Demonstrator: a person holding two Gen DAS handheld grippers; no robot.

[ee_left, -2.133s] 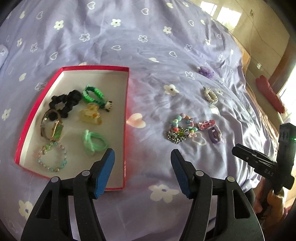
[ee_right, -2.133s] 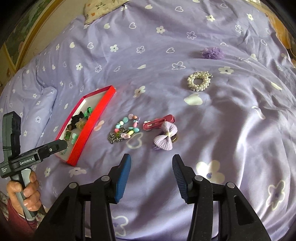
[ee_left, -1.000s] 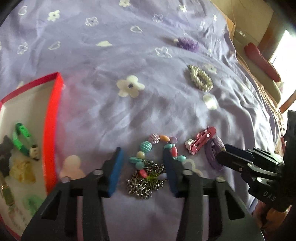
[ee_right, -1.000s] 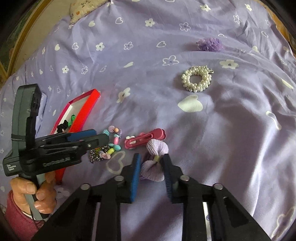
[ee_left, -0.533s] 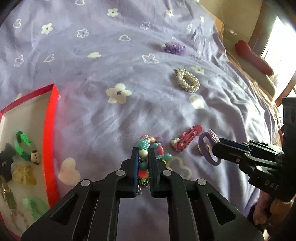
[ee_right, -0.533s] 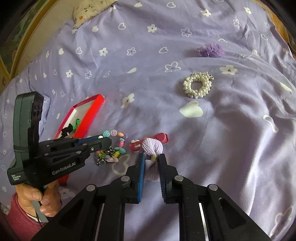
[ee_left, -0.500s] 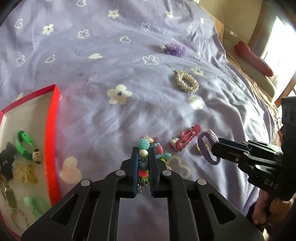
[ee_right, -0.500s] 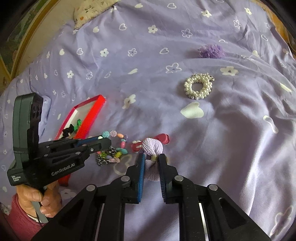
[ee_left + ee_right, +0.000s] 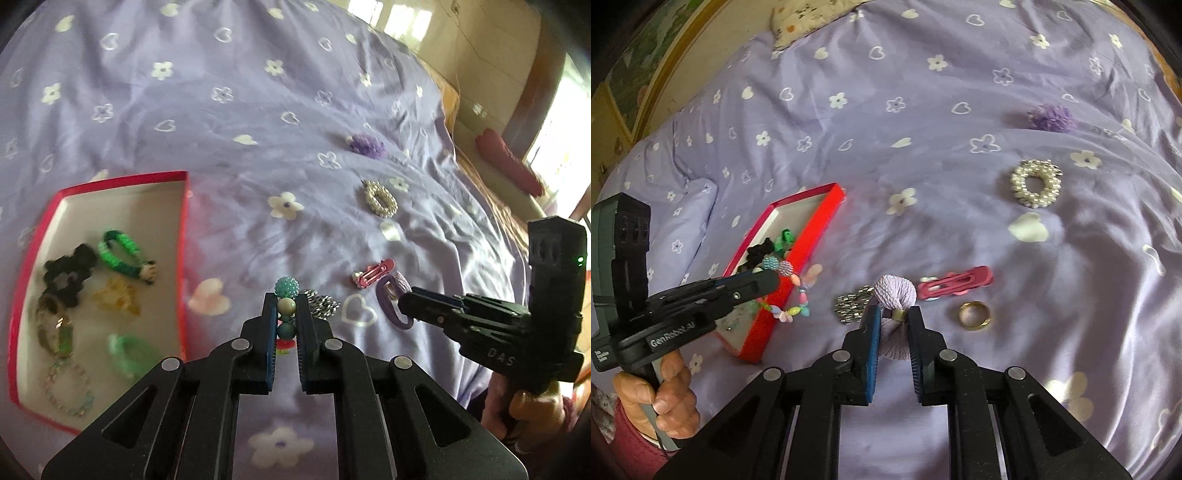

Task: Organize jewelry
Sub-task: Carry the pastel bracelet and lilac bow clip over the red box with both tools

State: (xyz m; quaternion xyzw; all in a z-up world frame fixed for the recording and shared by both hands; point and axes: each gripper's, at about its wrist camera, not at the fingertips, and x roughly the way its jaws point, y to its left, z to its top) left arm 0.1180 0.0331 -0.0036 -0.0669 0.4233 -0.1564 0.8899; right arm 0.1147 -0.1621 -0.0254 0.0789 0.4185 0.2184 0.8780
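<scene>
My left gripper (image 9: pixel 286 306) is shut on a colourful beaded bracelet (image 9: pixel 286 302) and holds it above the bed, right of the red box (image 9: pixel 184 236); the bracelet dangles in the right wrist view (image 9: pixel 792 291). My right gripper (image 9: pixel 893 314) is shut on a lilac bow hair tie (image 9: pixel 895 295), lifted off the bed; it shows in the left wrist view (image 9: pixel 391 302). On the purple bedspread lie a silver chain (image 9: pixel 851 302), a pink hair clip (image 9: pixel 955 282), a gold ring (image 9: pixel 975 315), a pearl scrunchie (image 9: pixel 1036 183) and a purple flower (image 9: pixel 1051 118).
The red box (image 9: pixel 812 236) holds a black scrunchie (image 9: pixel 68 273), green hair ties (image 9: pixel 122 254), a yellow claw clip (image 9: pixel 116 299), a watch (image 9: pixel 55 328) and a bead bracelet (image 9: pixel 68 387). A pillow (image 9: pixel 812 14) lies at the head; the bed edge (image 9: pixel 480 177) is at the right.
Both grippers closed on their items and lifted them. The left one has carried the beaded bracelet toward the red box; a gold ring now shows where the bow lay.
</scene>
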